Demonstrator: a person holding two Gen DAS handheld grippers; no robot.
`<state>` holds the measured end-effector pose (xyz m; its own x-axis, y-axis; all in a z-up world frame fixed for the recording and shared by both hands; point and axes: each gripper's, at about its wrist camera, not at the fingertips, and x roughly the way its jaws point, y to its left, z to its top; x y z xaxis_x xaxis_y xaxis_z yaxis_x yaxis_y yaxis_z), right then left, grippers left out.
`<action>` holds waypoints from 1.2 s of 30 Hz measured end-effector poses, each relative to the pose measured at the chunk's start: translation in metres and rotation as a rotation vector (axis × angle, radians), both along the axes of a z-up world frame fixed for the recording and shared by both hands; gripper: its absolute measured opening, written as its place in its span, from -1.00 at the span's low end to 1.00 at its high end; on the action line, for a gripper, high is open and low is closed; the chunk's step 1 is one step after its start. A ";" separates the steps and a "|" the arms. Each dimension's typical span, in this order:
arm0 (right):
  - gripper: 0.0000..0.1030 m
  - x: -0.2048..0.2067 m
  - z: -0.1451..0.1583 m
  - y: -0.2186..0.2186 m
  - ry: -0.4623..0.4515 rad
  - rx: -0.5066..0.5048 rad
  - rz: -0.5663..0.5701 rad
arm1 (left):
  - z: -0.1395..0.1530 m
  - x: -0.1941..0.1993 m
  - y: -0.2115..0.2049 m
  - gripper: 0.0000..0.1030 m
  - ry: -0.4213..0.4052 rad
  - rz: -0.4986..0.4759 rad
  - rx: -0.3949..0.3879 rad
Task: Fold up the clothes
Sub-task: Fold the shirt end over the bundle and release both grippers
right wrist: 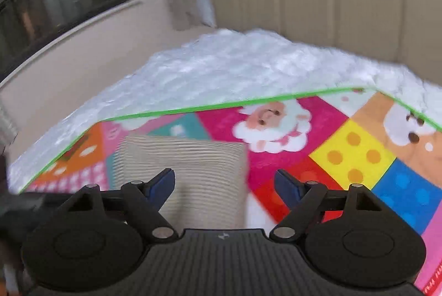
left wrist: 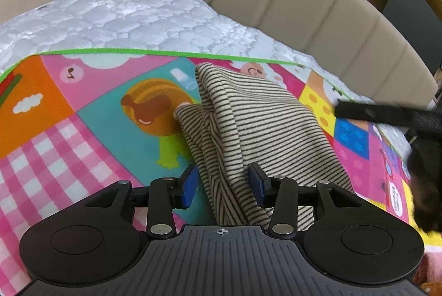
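Left wrist view: the left gripper [left wrist: 223, 185] had its jaws parted astride the striped garment [left wrist: 257, 124], folded on the mat [left wrist: 91, 130] at 12 o'clock. Closing might catch only the top layers.

Right wrist view: the right gripper [right wrist: 225, 186] was spread, empty; blur hinted at haste.

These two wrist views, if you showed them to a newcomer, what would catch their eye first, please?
First, the bright patchwork cartoon play mat, spread over a white quilted mattress. Next, the cream-and-black striped folded garment lying mid-mat, its near edge between the open jaws of the left gripper. The right gripper is open and empty, beside the garment's right edge.
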<state>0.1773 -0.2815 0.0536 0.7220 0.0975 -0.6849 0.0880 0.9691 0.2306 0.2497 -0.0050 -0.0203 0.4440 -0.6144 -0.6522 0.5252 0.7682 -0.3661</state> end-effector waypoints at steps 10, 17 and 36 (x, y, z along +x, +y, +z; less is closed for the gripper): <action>0.12 0.030 -0.030 -0.009 0.047 0.337 0.012 | -0.002 0.002 0.006 0.05 -0.001 0.000 0.017; -0.05 0.029 -0.015 0.018 0.001 0.085 0.097 | -0.005 0.006 0.011 0.19 0.011 0.021 0.028; 0.06 -0.002 -0.029 0.041 -0.028 -0.105 0.183 | 0.023 0.031 -0.019 0.22 0.047 0.077 -0.074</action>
<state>0.1751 -0.2407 0.0249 0.7176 0.1581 -0.6783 -0.0966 0.9871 0.1278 0.2803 -0.0241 0.0032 0.4617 -0.6269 -0.6276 0.4466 0.7756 -0.4461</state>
